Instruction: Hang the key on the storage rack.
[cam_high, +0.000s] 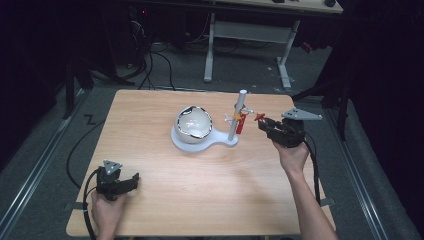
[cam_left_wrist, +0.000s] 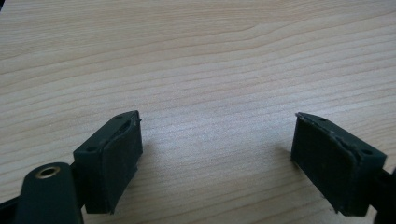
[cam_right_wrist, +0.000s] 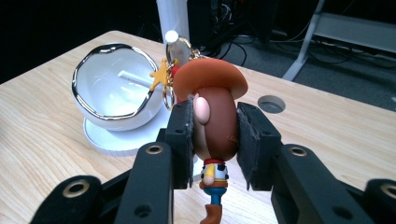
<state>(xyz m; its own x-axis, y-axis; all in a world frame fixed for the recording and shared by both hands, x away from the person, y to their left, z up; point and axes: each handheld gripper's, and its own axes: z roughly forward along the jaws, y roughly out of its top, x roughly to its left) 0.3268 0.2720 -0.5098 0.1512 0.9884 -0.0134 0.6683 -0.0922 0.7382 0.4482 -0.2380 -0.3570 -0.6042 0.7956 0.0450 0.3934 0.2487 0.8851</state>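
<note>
At the near left corner of a light wooden table (cam_high: 160, 200), a person's left gripper (cam_high: 122, 182) rests low over bare wood, its jaws spread wide with nothing between them; the left gripper view looks along them at wood grain alone.

At the middle of the table stands a white stand (cam_high: 200, 140) bearing a glossy, chrome-rimmed bowl (cam_high: 194, 122) and, at its right end, an upright grey post (cam_high: 238, 115) with small pegs, from which a red trinket (cam_high: 242, 123) hangs.

Further right, the right gripper (cam_high: 267, 125) is held just beside that post, its jaws closed on the head of a cowboy figurine keychain (cam_right_wrist: 212, 121). In the right gripper view the figure's brown hat is uppermost and its body and boot dangle below the pads, so its long axis runs roughly vertical; a gold star charm (cam_right_wrist: 159, 74) and key ring (cam_right_wrist: 169, 95) lie between it and the post.

The post stands just ahead of this gripper, to the table's left, and the right hand is much the nearer of the two. Whether the ring is on a peg cannot be told.
</note>
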